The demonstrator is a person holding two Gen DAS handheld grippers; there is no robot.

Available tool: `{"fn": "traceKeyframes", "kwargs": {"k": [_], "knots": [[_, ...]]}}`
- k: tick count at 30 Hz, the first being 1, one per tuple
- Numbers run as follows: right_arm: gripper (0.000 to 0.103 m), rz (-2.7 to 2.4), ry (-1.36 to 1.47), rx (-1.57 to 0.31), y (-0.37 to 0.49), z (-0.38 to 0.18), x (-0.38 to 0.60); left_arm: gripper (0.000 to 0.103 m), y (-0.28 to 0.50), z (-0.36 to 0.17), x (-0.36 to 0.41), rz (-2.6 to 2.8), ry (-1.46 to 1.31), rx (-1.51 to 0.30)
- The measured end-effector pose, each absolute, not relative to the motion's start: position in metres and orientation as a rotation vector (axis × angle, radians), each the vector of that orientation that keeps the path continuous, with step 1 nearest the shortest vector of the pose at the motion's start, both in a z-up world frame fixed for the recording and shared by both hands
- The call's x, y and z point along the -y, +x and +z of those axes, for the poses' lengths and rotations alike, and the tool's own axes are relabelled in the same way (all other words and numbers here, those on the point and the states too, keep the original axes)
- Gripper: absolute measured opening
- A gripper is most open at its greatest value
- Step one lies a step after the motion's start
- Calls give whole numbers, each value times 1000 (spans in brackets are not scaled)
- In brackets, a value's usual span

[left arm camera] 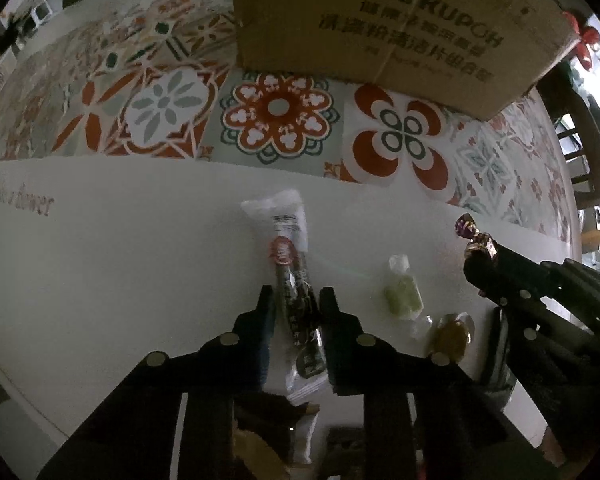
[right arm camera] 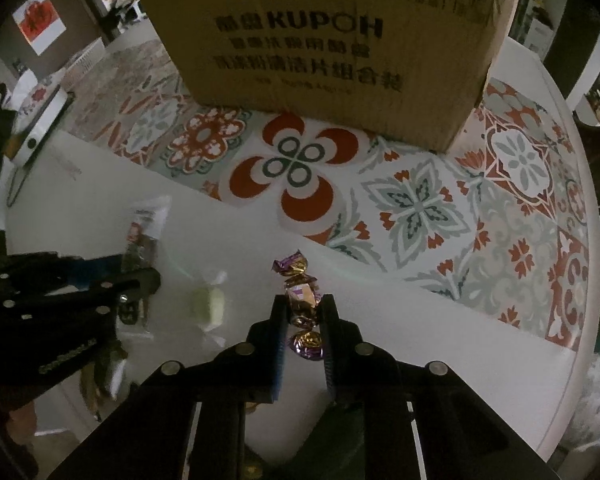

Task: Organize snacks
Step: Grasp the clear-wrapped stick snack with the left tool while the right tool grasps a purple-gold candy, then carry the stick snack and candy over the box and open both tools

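Observation:
My left gripper point(left arm camera: 296, 300) is shut on a long clear snack stick packet point(left arm camera: 292, 280) with dark filling and a red round label, held over the white table. My right gripper point(right arm camera: 303, 308) is shut on a purple and gold twisted candy point(right arm camera: 300, 300); it also shows in the left wrist view point(left arm camera: 476, 240). A pale green wrapped candy point(left arm camera: 402, 294) lies on the table between the two grippers, also in the right wrist view point(right arm camera: 209, 304). A gold wrapped candy point(left arm camera: 452, 336) lies just right of the green one.
A brown cardboard box point(left arm camera: 380, 20) printed KUPOH stands at the back on a patterned tile mat point(left arm camera: 276, 116). More wrapped snacks point(left arm camera: 268, 432) lie under the left gripper near the table's front edge. A white device point(right arm camera: 40, 128) sits at the left. Chairs stand beyond the right edge.

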State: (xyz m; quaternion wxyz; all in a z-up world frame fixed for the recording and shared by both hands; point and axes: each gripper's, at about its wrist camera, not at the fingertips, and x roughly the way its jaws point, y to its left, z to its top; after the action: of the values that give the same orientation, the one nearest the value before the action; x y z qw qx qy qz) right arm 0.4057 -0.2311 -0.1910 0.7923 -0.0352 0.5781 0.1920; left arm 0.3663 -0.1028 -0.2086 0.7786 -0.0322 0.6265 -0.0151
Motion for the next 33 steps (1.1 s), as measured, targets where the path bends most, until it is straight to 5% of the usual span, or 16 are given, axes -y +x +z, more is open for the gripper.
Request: {"fn": "traceKeyframes", "kwargs": {"k": [33], "knots": [[17,251,99,-853,397,-31,234,19,376,-16,89,-302,65,-828]]}}
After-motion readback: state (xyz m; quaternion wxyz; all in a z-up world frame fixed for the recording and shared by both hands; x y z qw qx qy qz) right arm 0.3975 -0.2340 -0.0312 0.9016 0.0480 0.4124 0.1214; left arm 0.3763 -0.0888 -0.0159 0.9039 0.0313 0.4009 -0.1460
